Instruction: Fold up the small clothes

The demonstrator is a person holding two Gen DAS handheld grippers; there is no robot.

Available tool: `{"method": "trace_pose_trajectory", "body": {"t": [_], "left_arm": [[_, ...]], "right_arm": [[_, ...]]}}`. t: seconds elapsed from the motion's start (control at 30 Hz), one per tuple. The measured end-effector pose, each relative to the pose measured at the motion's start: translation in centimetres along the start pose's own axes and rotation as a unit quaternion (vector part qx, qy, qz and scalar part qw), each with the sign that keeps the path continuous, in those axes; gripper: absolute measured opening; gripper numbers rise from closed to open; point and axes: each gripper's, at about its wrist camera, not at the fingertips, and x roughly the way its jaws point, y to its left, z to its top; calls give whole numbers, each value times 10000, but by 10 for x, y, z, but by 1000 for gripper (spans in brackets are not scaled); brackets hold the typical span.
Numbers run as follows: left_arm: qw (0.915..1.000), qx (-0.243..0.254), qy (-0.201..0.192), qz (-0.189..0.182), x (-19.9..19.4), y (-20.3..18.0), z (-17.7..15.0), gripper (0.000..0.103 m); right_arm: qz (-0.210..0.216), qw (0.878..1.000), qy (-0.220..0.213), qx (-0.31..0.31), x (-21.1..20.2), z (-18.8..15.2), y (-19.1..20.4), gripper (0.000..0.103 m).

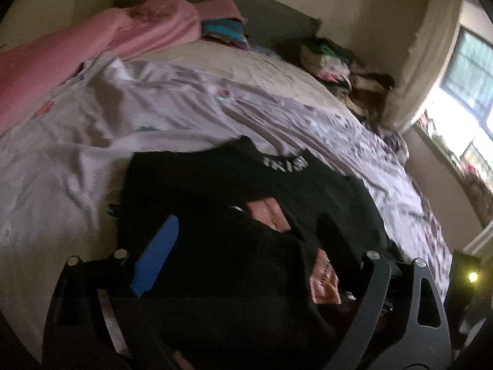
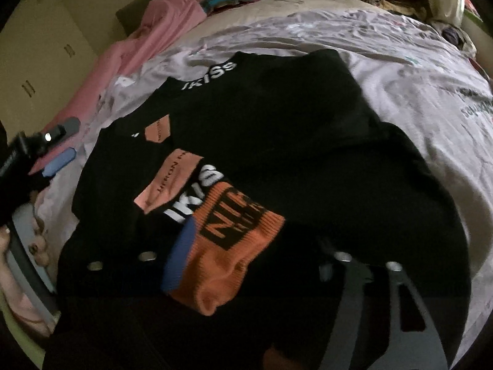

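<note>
With the black top (image 2: 277,123) lying roughly flat on the pale bed sheet (image 2: 400,77), neck lettering (image 2: 212,74) at the far end and hem towards us, we read this as mid-fold: one sleeve looks already brought across the body, its orange cuff (image 2: 234,246) lying on the chest near the peach patches (image 2: 169,182). The right gripper (image 2: 262,240) sits low over that cuff, and its blue pad (image 2: 178,256) lies along the cuff's left edge. The other finger is lost against black fabric, so we can't tell whether it is pinching or just straddling. The left gripper (image 1: 246,225) has its fingers wide apart with nothing between them. From the right wrist view it hangs off the garment's left edge, over the sheet. To do this step well, we should confirm the right pads have both knit layers of the cuff, not just the top one, before any pull. We keep the lift low so the body panel doesn't drag, lay the sleeve straight along the torso, then let go cleanly. The left should come in at the side seam or hem corner and bite the edge, not the sheet, since the sheet is wrinkled there and easy to snag. Black on black in dim light makes edges hard to judge, so the patches and lettering are our landmarks. The pink blanket (image 1: 92,46) and far clothes piles (image 1: 332,61) are well clear.
</note>
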Motion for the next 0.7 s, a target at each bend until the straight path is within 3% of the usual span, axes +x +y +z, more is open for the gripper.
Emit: {"method": "trace_pose_trajectory", "body": {"t": [0.1, 0.33, 0.47, 0.7], "left_arm": [[9996, -137, -145, 202, -8, 13, 5, 84], [9963, -579, -454, 446, -24, 45, 13, 84], [9939, -769, -572, 539, -32, 58, 16, 84], [9930, -834, -620, 563, -34, 65, 18, 84]], "right_arm": [[96, 9992, -197, -348, -4, 2, 12, 15], [252, 9879, -950, -1199, -37, 26, 41, 14], [285, 9730, -1415, -1803, -63, 54, 64, 13], [5, 9530, -1964, -2306, -86, 91, 72, 13]]}}
